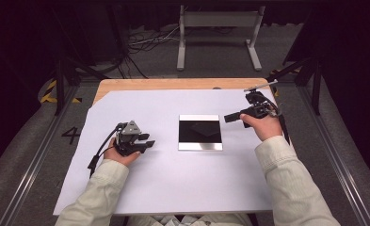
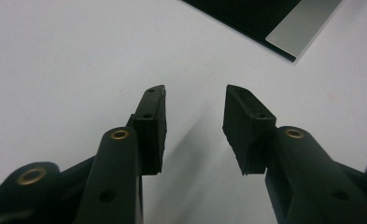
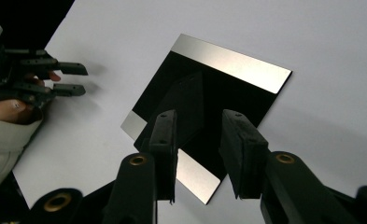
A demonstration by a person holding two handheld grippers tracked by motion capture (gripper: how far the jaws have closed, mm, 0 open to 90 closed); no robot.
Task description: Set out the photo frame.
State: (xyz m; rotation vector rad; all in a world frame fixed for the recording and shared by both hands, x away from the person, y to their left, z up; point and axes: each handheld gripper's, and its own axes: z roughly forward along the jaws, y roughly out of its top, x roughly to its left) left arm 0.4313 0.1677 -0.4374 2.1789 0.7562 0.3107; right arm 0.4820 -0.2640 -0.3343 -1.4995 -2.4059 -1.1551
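Black and glossy with a silvery strip along two opposite edges, the square plate (image 1: 200, 132) lies flat near the middle of the white sheet (image 1: 164, 179) that covers the wooden counter (image 1: 173, 84). The left tongs (image 1: 147, 142) sit on the sheet to the left of the plate, well apart from it, pointing toward it; in the left gripper view their jaws stand spread with only bare sheet between them, and a corner of the plate (image 2: 284, 28) shows at the upper right. The right tongs (image 1: 229, 117) are held above the sheet just beside the plate's upper right corner, pointing toward it from the right. In the right gripper view the plate (image 3: 209, 107) lies beyond the two jaws, which are parted with a clear gap, and nothing is pinched between them; whether they touch the plate cannot be told. Farther off in that same view, the left tongs (image 3: 78, 79) and the hand that holds them rest at the sheet's edge. Both forearms wear pale sleeves (image 1: 291, 188).
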